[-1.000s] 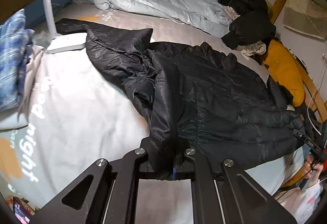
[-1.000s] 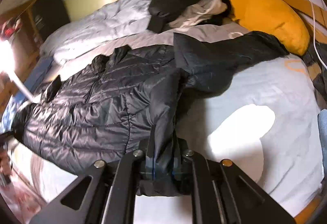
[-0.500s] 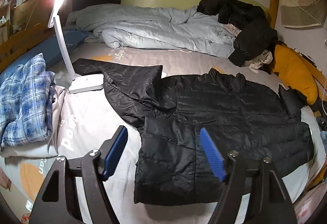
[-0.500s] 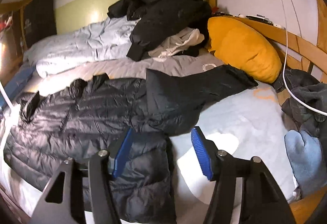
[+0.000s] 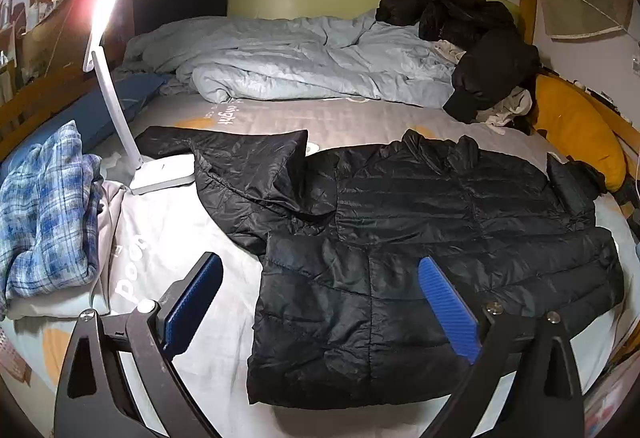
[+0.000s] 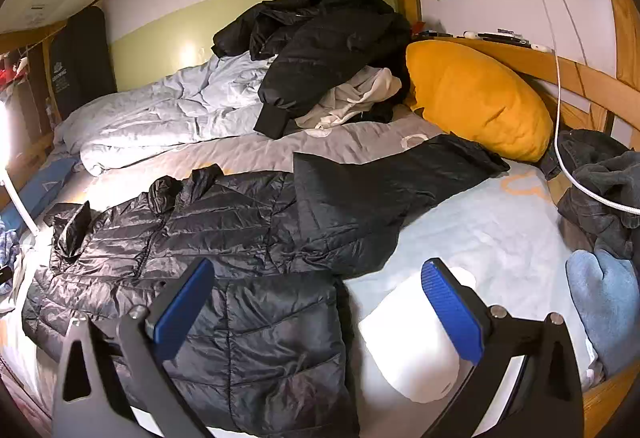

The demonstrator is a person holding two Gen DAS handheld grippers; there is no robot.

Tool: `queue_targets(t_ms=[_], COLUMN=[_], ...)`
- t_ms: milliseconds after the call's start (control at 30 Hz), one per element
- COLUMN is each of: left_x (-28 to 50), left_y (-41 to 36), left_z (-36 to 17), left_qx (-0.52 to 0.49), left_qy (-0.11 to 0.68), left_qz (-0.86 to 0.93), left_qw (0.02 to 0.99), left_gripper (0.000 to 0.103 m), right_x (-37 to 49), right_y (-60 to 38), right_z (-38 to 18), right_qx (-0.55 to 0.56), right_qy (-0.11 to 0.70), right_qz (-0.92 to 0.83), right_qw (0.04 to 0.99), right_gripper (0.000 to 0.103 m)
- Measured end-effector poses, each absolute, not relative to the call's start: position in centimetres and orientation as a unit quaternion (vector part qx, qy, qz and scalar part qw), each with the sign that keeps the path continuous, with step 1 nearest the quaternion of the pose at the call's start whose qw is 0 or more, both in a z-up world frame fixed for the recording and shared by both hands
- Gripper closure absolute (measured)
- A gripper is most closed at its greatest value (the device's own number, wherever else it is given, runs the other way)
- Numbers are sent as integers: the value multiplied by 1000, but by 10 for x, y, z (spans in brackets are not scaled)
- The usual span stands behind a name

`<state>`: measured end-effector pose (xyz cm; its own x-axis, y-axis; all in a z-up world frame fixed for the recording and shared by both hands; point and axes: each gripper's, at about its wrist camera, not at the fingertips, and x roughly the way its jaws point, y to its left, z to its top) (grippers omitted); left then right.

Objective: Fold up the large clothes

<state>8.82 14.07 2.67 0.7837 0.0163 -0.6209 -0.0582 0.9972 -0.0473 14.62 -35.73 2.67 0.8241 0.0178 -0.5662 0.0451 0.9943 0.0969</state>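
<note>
We held both tools above the bed (image 5: 168, 222), the left tool (image 5: 320, 302) and right tool (image 6: 320, 302) opening, gripping nothing, while the black puffer jacket (image 5: 420, 238) lay spread across it.

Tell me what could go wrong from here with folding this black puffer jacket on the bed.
The black puffer jacket is slick and puffy, so its folded-up hem may slide open now that the left gripper and right gripper are opening with nothing between the pads. One sleeve lies against the white lamp base; pulling it could tip the lamp. The other sleeve reaches toward the yellow pillow, leaving little room.
</note>
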Motion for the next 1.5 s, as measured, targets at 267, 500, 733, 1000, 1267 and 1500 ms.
queue_targets(t_ms=[267, 500, 733, 1000, 1267, 1500], left_x=[90, 89, 86, 91, 109, 114], left_y=[138, 134, 130, 121, 95, 93], left_z=[29, 33, 38, 50, 112, 112], left_qx=[-40, -36, -31, -17, 10, -14], left_qy=[327, 320, 308, 295, 218, 208], left_qz=[13, 10, 9, -1, -22, -32], left_qw=[944, 947, 951, 955, 976, 977], left_gripper=[4, 4, 3, 4, 3, 3], right_x=[143, 142, 141, 142, 153, 161], right_y=[-355, -355, -350, -345, -350, -356], right_z=[29, 29, 31, 33, 42, 38], right_qx=[47, 48, 49, 46, 63, 66], right_qy=[291, 291, 284, 279, 271, 281], right_qz=[0, 0, 12, 20, 8, -2], right_qw=[956, 956, 958, 959, 961, 958], right_gripper=[0, 0, 0, 0, 0, 0])
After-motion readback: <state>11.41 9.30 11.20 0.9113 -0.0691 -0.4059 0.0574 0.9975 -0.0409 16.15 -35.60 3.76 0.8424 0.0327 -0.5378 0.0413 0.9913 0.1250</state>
